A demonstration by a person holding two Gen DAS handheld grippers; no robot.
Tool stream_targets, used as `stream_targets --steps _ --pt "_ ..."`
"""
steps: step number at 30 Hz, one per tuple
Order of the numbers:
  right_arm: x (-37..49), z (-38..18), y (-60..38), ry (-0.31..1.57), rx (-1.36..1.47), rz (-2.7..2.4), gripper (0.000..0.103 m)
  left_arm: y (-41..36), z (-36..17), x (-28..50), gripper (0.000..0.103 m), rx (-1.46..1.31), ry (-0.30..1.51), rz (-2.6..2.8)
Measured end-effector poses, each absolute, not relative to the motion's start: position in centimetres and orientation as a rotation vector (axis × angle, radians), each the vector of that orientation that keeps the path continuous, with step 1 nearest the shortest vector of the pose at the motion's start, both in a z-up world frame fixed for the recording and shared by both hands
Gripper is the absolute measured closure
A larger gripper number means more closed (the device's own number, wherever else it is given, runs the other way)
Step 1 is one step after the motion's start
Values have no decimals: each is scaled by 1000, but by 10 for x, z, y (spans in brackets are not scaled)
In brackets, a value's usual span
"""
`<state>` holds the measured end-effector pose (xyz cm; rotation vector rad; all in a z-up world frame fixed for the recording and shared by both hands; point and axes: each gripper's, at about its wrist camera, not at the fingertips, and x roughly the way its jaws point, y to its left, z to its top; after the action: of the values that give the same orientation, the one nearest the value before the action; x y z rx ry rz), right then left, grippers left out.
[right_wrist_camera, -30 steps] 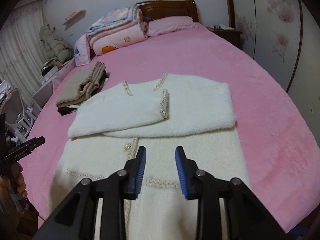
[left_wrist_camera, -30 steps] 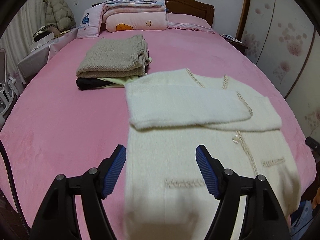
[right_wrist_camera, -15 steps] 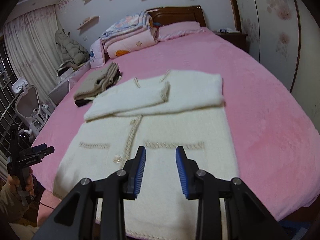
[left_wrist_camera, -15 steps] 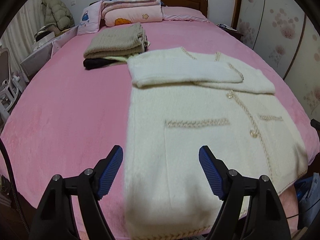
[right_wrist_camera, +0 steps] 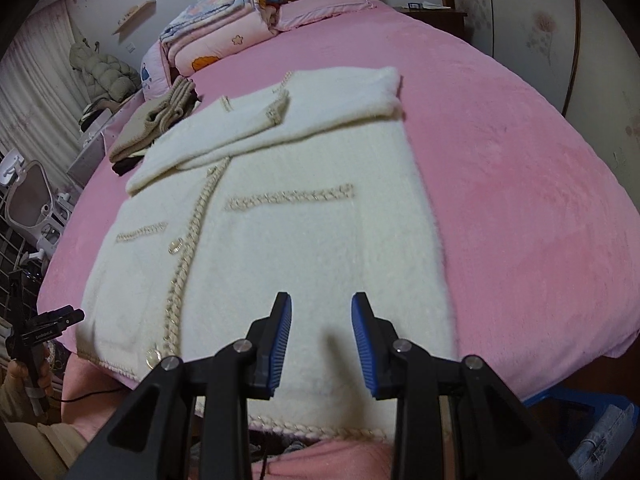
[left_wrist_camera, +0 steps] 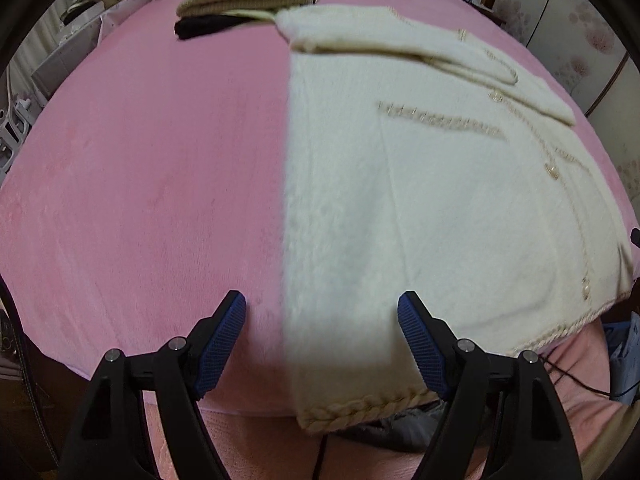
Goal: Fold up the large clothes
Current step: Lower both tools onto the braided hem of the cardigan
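The cream cardigan [right_wrist_camera: 256,240] lies flat and buttoned on the pink bed [right_wrist_camera: 520,200], its sleeves already folded across the chest at the far end, so the near hem (braided trim at the bed's edge) looks like the next part to lift. The left gripper [left_wrist_camera: 322,340] hangs spread wide over the hem's left corner, its jaws having just been opening, nothing between them. The right gripper [right_wrist_camera: 322,340] hovers partly parted above the hem's right side, empty.

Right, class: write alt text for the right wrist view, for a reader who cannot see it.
A cream cardigan lies flat on a pink bed, sleeves folded across its chest. The right claw hangs open over its hem, holding nothing. Folded clothes and stacked quilts sit near the headboard.
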<state>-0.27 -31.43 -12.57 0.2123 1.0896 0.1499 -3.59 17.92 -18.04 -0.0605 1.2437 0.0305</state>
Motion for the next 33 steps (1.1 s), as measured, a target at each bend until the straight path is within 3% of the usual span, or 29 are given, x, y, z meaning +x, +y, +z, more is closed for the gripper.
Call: stream_targets --steps 15,33 --pt "-17 -154 -332 1168 232 93 72 169 -209 -45 26 -130 1293 -48" --pt "-40 -139 -357 1127 213 106 72 160 -216 -71 26 -173 1285 -82"
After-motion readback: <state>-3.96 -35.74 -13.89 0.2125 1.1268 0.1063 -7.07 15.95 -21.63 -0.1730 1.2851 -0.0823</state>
